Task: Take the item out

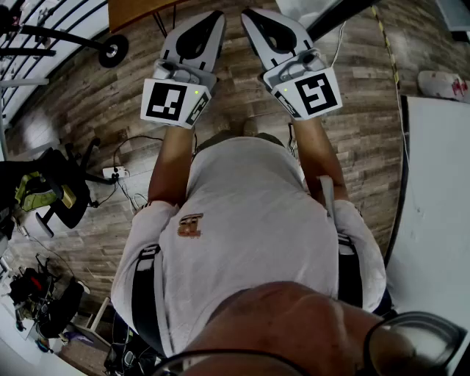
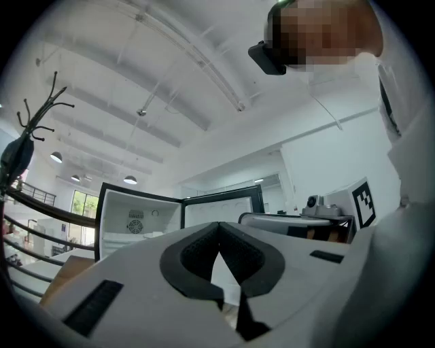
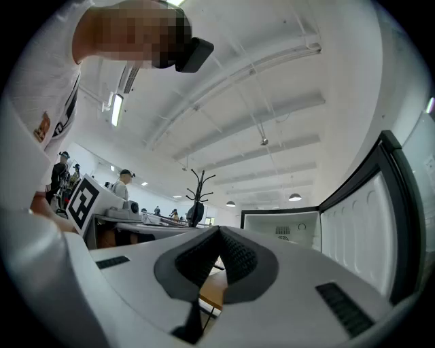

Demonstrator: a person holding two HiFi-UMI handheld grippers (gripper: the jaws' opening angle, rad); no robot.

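Observation:
Both grippers are held out in front of the person's chest. In the head view my left gripper [image 1: 216, 16] and my right gripper [image 1: 250, 15] sit side by side over the wooden floor, both shut with nothing between the jaws. The left gripper [image 2: 219, 225] looks towards a small white fridge [image 2: 132, 221] with its door [image 2: 221, 209] swung open. My right gripper [image 3: 219, 229] sees the same fridge [image 3: 282, 230] and the door [image 3: 360, 234] at the right. The fridge's inside looks white and bare; no item shows.
A black chair [image 1: 60, 197] and a power strip [image 1: 114, 172] with cables lie at the left. A white table [image 1: 440, 213] fills the right side, and a wooden tabletop [image 1: 139, 9] is ahead. A coat rack [image 3: 197, 197] and several people [image 3: 124, 183] stand far off.

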